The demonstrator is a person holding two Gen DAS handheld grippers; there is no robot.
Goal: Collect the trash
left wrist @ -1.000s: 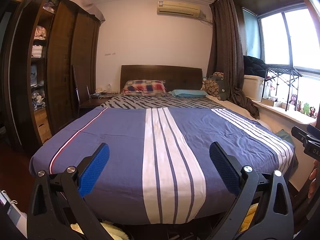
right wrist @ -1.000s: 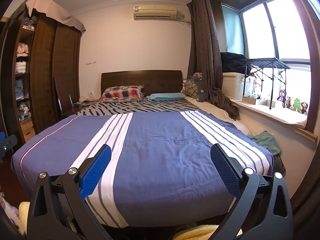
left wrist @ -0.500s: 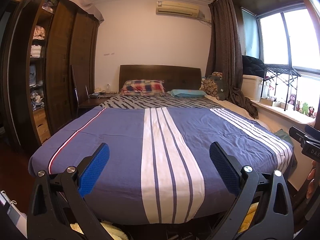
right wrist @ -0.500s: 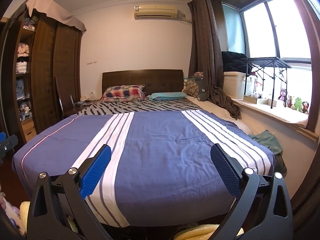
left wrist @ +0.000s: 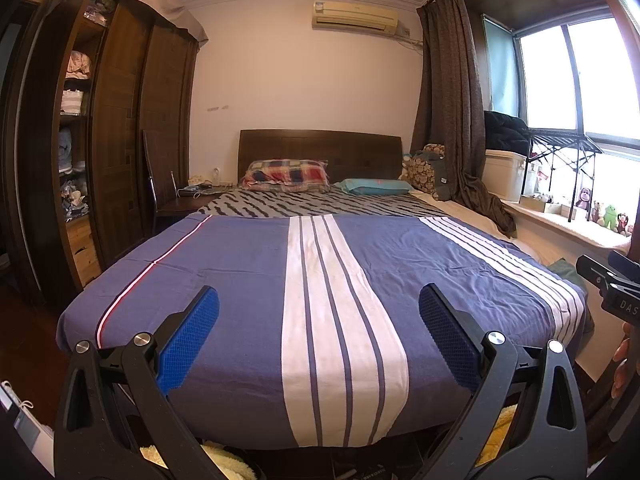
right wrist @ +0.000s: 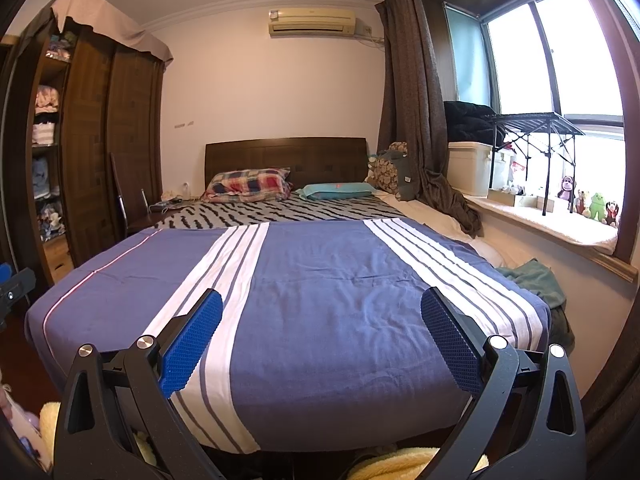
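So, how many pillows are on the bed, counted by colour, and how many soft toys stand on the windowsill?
Plaid pillow: 1
Teal pillow: 1
Patterned brown cushion: 1
Soft toys on the windowsill: 4, namely a monkey, a small brown toy, a green frog and another small monkey
Total: 7

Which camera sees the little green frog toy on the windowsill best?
The right wrist view: the frog toy sits clear of the edge, whole among the other toys. In the left wrist view the frog toy is smaller and squeezed near the picture's edge.
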